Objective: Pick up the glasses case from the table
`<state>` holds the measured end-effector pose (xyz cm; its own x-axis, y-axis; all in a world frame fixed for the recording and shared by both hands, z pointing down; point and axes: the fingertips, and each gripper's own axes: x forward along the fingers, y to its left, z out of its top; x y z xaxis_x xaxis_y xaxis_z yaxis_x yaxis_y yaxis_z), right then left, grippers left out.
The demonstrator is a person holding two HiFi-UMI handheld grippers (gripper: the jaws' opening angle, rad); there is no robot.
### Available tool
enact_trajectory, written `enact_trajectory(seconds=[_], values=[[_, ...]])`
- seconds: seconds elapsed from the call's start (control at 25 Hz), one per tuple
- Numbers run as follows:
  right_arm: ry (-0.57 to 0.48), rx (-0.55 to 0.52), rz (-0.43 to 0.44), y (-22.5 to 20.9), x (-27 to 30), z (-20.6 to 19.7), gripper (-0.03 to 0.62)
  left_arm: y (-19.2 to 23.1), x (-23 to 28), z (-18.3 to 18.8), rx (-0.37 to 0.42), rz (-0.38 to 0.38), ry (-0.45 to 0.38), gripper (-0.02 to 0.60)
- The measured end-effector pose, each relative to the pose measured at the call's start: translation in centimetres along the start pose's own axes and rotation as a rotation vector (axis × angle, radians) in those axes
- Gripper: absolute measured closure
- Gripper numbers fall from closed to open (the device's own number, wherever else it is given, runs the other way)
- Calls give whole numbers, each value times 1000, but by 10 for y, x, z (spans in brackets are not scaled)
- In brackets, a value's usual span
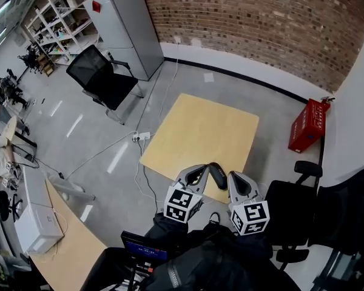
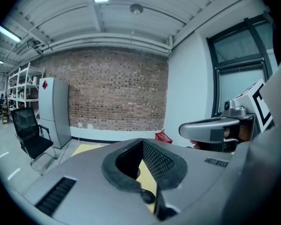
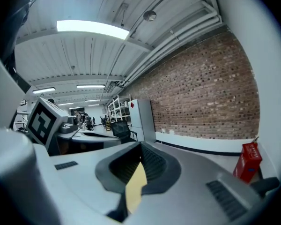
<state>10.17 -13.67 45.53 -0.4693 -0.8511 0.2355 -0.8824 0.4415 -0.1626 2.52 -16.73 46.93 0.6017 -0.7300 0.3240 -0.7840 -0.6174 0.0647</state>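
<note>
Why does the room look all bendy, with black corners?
Left gripper view: wide-angle lens curves the brick wall and leaves dark corners; right gripper view: same bending, ceiling light glares white; head view: less bent, evenly lit.

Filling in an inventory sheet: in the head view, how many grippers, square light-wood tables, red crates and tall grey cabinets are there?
Grippers: 2, the left gripper and the right gripper
Square light-wood table: 1
Red crate: 1
Tall grey cabinet: 1
Total: 5
</note>
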Motion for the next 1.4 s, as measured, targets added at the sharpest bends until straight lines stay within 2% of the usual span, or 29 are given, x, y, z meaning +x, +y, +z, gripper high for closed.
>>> enact_trajectory(seconds=[0.36,0.64,0.84,1.08,1.28,1.4], values=[[86,29,60,-12,34,-29,591,19,17,-33,-42,45,83,581],[186,11,69,-14,59,-63,591,36,30,-67,-90,41,140,581],[292,8,35,-22,74,-108,591,54,41,-98,-128,34,202,581],[424,11,21,-30,89,-163,591,70,54,-151,-175,14,316,581],[513,17,28,-32,98,-201,589,69,57,-184,-221,-27,386,581],[568,22,43,-33,102,-222,575,70,59,-201,-222,-32,416,581]])
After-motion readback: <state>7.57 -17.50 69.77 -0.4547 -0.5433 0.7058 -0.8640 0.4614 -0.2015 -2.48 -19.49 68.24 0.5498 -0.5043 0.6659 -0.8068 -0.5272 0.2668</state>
